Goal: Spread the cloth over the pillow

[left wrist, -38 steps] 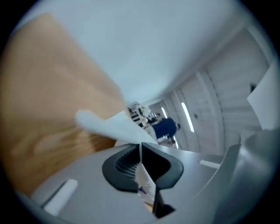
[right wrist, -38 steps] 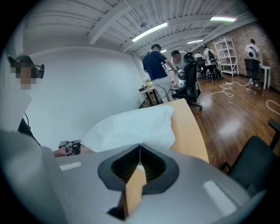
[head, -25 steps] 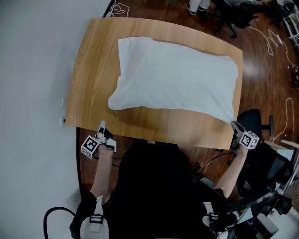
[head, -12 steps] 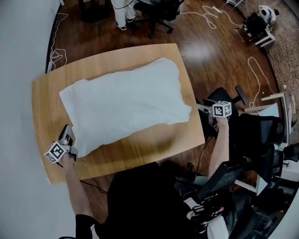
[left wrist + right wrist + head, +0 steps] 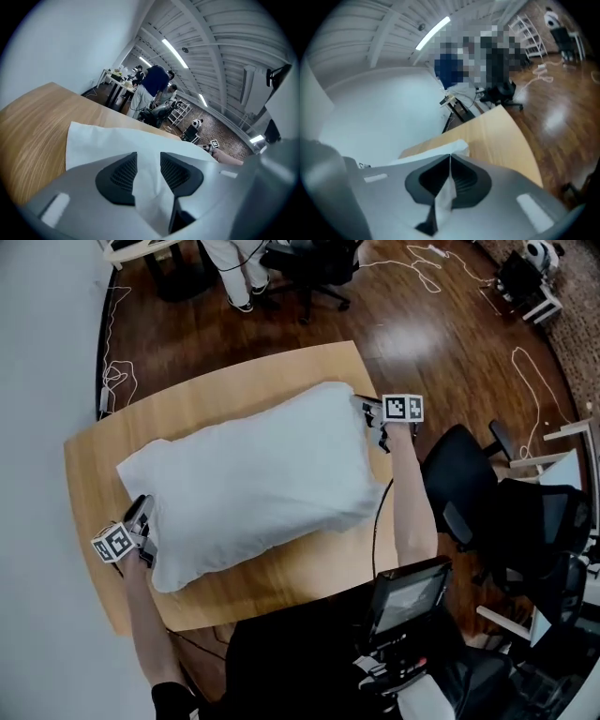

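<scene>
Your left gripper sits at the left corner of the white cloth. Its jaws have just been opening, with fabric loose between them. The cloth drapes the pillow on the wooden table. Your right gripper is clamped on the cloth's right corner.

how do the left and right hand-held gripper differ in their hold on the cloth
The left hand-held gripper has jaws apart, just opened, with the cloth loose between them; the right hand-held gripper is shut, pinching the cloth. The left is at the cloth's near left corner, the right at its far right corner. Both are at the same white cloth.
</scene>
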